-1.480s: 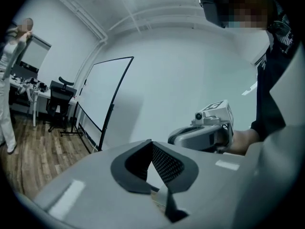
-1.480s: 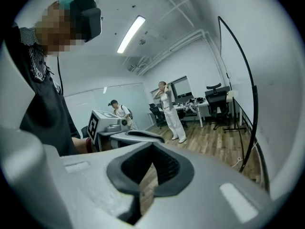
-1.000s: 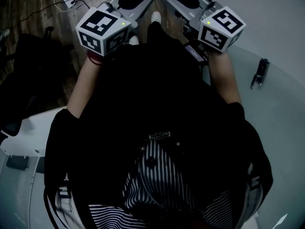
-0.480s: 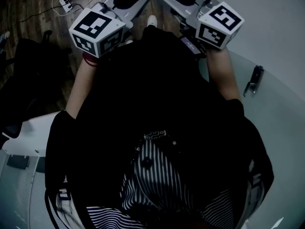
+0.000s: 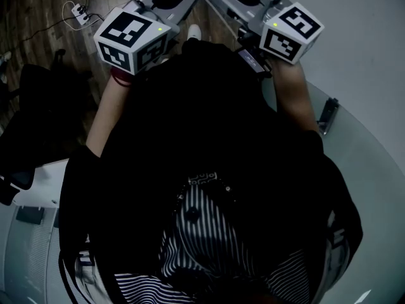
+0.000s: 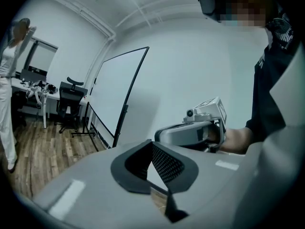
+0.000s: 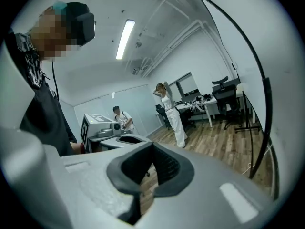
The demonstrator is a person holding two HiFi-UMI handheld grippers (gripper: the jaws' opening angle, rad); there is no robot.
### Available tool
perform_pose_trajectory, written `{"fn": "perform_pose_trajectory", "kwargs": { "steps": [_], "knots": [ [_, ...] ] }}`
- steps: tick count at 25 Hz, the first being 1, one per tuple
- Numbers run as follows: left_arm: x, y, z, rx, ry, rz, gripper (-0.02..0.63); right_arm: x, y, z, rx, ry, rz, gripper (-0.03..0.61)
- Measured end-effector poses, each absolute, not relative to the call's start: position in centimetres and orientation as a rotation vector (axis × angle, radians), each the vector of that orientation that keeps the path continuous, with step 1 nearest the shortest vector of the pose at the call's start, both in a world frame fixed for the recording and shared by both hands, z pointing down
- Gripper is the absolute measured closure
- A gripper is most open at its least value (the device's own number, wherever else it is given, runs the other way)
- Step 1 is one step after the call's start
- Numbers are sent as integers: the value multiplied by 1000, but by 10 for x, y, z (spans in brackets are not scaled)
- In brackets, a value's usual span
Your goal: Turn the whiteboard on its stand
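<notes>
Right now both my left hand-held gripper [image 6: 153, 166] and right hand-held gripper [image 7: 148, 168] are clenched on nothing, tips almost meeting. The whiteboard [image 6: 116, 92] stands on the wooden floor [image 6: 43, 151] along the wall [image 6: 190, 70], well apart from them. Pushing with closed jaws could skid off its edge, or shift the stand [image 6: 116, 132] instead of turning the board

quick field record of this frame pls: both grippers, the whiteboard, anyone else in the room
left gripper: fingers shut, nothing between them
right gripper: fingers shut, nothing between them
pose: both held out in front, tips close together
white whiteboard on black stand: stands on the wooden floor, neither gripper touches it
bystander: person in white clothes, standing further back
</notes>
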State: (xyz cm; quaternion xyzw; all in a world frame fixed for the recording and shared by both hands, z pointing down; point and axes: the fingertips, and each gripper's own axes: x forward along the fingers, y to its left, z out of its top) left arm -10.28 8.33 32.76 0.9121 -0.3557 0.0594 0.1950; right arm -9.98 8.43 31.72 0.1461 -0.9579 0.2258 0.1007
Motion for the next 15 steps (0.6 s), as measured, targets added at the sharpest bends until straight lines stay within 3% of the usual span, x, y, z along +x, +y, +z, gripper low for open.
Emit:
{"fn": "perform_pose_trajectory", "kwargs": {
  "steps": [15],
  "knots": [
    [-60, 37, 328, 2583, -898, 295, 629, -58, 38, 320, 467, -2859, 693, 577]
  ]
}}
